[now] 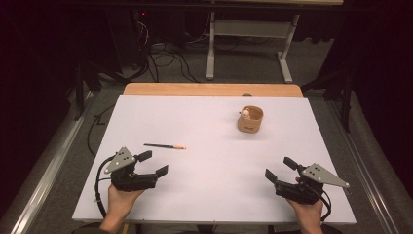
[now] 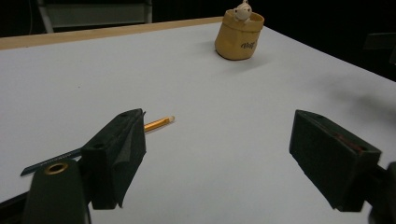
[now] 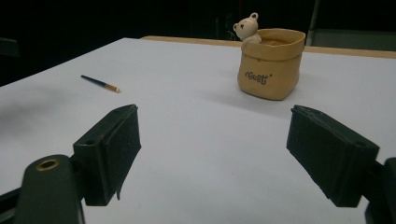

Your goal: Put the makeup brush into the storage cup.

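White table (image 1: 214, 195): pencil (image 1: 164, 146) near-left, untouched; bear pot (image 1: 250, 120) far-right; left gripper (image 1: 157, 163) and right gripper (image 1: 278, 168) held agape, empty; nothing begun.

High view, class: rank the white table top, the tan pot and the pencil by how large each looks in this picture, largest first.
1. White table top, by far the largest.
2. Tan pot, which takes up more area than the pencil.
3. Pencil: longer across than the pot is wide, but so thin that it covers the least.
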A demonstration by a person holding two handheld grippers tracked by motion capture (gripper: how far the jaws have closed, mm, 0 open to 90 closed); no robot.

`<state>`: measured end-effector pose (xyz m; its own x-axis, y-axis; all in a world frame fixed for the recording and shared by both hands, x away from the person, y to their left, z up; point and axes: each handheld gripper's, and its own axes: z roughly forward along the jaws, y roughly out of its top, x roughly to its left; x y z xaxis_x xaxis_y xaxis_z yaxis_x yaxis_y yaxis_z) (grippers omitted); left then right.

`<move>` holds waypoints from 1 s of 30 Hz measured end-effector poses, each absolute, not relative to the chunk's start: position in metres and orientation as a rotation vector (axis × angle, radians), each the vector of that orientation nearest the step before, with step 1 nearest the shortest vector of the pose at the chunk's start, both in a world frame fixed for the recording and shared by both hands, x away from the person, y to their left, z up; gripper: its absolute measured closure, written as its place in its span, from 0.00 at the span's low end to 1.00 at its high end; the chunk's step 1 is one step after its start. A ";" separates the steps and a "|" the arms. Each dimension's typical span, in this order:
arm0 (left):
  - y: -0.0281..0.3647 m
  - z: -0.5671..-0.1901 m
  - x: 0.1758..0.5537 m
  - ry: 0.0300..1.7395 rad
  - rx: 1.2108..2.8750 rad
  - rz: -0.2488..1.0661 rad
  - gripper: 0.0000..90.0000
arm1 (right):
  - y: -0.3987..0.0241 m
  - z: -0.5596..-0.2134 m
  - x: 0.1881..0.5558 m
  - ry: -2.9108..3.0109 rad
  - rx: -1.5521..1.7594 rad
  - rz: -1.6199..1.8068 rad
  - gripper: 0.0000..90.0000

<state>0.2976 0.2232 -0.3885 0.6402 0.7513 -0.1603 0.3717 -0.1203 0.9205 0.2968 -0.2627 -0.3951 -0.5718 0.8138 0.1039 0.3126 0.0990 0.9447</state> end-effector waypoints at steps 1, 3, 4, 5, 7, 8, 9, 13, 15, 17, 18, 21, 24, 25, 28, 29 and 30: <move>0.223 -0.388 0.298 0.918 1.730 0.418 0.21 | -0.262 -0.395 0.297 1.932 1.099 1.480 0.22; 0.223 -0.388 0.297 0.917 1.728 0.419 0.21 | -0.262 -0.395 0.297 1.932 1.096 1.480 0.22; 0.223 -0.388 0.297 0.917 1.724 0.418 0.21 | -0.261 -0.395 0.296 1.938 1.100 1.478 0.22; 0.224 -0.388 0.296 0.917 1.724 0.419 0.21 | -0.261 -0.395 0.296 1.938 1.100 1.478 0.22; 0.224 -0.388 0.296 0.917 1.724 0.420 0.21 | -0.261 -0.395 0.297 1.937 1.092 1.475 0.22; 0.225 -0.388 0.297 0.918 1.723 0.418 0.21 | -0.261 -0.395 0.297 1.936 1.092 1.474 0.22; 0.225 -0.388 0.297 0.918 1.723 0.418 0.21 | -0.261 -0.395 0.297 1.936 1.092 1.474 0.22; 0.224 -0.388 0.296 0.917 1.726 0.424 0.21 | -0.262 -0.395 0.297 1.935 1.097 1.477 0.22; 0.224 -0.388 0.295 0.915 1.729 0.428 0.21 | -0.261 -0.395 0.297 1.934 1.099 1.478 0.22; 0.224 -0.388 0.295 0.913 1.731 0.429 0.21 | -0.261 -0.395 0.297 1.936 1.097 1.472 0.22; 0.224 -0.388 0.295 0.914 1.732 0.431 0.21 | -0.261 -0.395 0.297 1.936 1.099 1.474 0.22; 0.224 -0.388 0.295 0.915 1.731 0.433 0.21 | -0.260 -0.396 0.297 1.935 1.094 1.473 0.22; 0.224 -0.388 0.294 0.916 1.733 0.434 0.21 | -0.260 -0.396 0.297 1.933 1.093 1.472 0.22; 0.224 -0.387 0.294 0.916 1.735 0.434 0.21 | -0.260 -0.396 0.297 1.933 1.096 1.473 0.22; 0.225 -0.387 0.294 0.917 1.737 0.437 0.21 | -0.260 -0.396 0.298 1.934 1.096 1.474 0.22; 0.225 -0.387 0.294 0.917 1.737 0.437 0.21 | -0.260 -0.396 0.298 1.934 1.096 1.474 0.22; 0.225 -0.387 0.294 0.919 1.736 0.436 0.21 | -0.260 -0.396 0.298 1.931 1.095 1.475 0.22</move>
